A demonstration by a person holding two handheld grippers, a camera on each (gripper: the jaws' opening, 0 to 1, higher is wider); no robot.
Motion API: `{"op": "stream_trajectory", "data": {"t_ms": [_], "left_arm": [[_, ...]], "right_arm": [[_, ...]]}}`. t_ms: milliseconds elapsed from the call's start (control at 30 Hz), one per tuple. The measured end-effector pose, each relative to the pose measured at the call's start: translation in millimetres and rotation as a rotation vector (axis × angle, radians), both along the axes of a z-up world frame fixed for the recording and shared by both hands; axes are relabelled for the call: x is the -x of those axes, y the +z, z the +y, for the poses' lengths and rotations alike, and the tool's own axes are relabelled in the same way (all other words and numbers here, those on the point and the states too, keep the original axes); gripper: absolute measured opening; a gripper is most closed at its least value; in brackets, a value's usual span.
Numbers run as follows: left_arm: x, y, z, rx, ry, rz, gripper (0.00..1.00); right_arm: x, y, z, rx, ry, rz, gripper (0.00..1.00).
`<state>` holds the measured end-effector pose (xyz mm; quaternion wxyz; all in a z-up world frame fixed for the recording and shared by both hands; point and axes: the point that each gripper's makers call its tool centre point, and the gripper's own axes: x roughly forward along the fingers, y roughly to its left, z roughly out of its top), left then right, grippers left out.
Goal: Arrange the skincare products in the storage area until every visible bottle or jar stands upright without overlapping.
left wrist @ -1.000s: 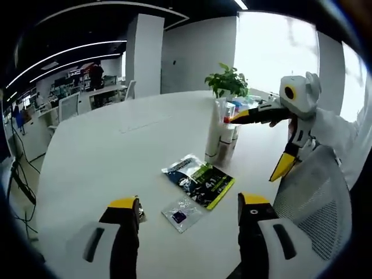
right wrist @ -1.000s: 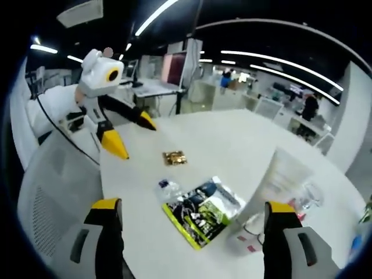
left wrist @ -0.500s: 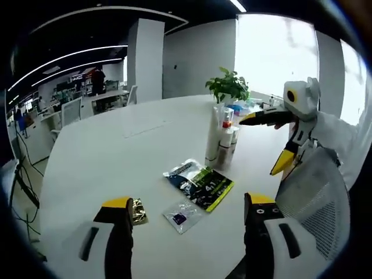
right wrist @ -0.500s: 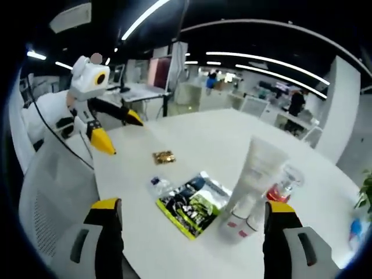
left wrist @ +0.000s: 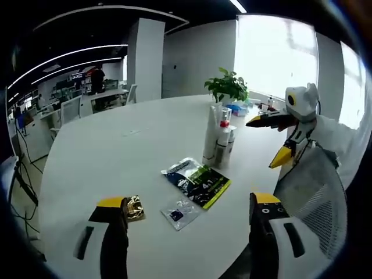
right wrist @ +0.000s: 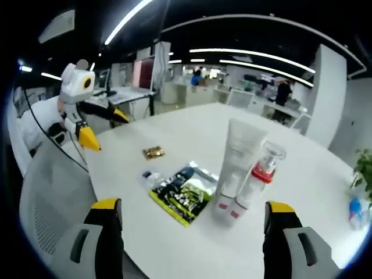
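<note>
A tall white tube (left wrist: 210,135) stands upright on the white table (left wrist: 116,157), cap down. Touching its right side stands a clear pump bottle with a red collar (left wrist: 222,139), and a smaller bottle (left wrist: 232,138) is tucked just behind. In the right gripper view the tube (right wrist: 240,163) and pump bottle (right wrist: 260,174) stand side by side past my jaws. My left gripper (left wrist: 189,200) is open over the near table edge, holding nothing. My right gripper (right wrist: 193,206) is open and empty too. It appears in the left gripper view as the right gripper (left wrist: 271,139), to the right of the bottles and apart from them.
A green-and-black packet (left wrist: 197,181), a small clear sachet (left wrist: 179,212) and a gold wrapper (left wrist: 135,208) lie flat near the table's front. A potted plant (left wrist: 226,86) stands behind the bottles. A mesh chair back (left wrist: 308,192) is at the table edge. The left gripper (right wrist: 104,128) hovers far left.
My right gripper has drawn back from the tube, which now stands whole in its view beside the pump bottle. The left gripper view has shifted slightly back. The products have stayed put.
</note>
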<state>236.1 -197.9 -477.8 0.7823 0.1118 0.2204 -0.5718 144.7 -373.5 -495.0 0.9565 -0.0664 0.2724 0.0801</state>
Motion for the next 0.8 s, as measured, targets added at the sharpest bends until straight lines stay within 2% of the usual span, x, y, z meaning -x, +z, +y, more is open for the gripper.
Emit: {"op": "stream_trajectory", "data": {"t_ms": [333,800], "left_arm": [[1.8,0.5,-0.6,-0.002,-0.005,-0.007,0.93],[2.0,-7.5,4.1,-0.027,0.001,0.019,0.98]], "right_arm": [[1.1,-2.5,0.4,0.003,-0.01,0.011,0.99],[3.9,-7.7,1.4,0.006,-0.018,0.028,0.99]]}}
